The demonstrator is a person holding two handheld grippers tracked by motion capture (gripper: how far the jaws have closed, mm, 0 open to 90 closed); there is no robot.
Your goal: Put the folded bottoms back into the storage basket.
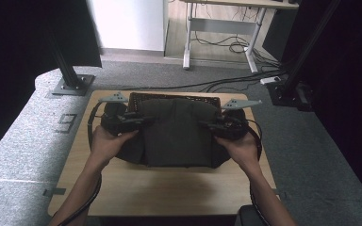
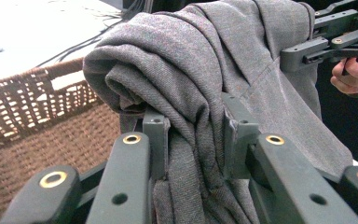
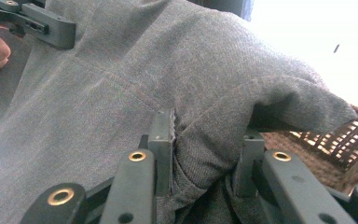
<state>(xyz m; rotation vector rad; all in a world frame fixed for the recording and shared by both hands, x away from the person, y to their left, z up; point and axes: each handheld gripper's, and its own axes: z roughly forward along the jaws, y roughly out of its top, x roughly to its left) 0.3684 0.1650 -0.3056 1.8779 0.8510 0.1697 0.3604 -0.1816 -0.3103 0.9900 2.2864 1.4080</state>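
Observation:
A folded grey garment (image 1: 176, 134) hangs between my two grippers above the wooden table (image 1: 169, 188), in front of a dark woven basket (image 1: 169, 97). My left gripper (image 1: 143, 121) is shut on the garment's left side; its jaws pinch a thick bunch of grey cloth (image 2: 196, 126). On the right side, my right gripper (image 1: 206, 125) is shut on another fold of the cloth (image 3: 209, 140). The garment's lower edge droops toward the table. The basket's brown weave (image 2: 32, 107) lies just behind the left gripper, and its rim (image 3: 349, 135) peeks out past the right one.
The small table stands on grey carpet (image 1: 28, 136). A black post on a metal base plate (image 1: 70, 84) stands at the far left, another black stand (image 1: 287, 92) at the far right. Cables and a desk frame (image 1: 226, 42) lie beyond the table.

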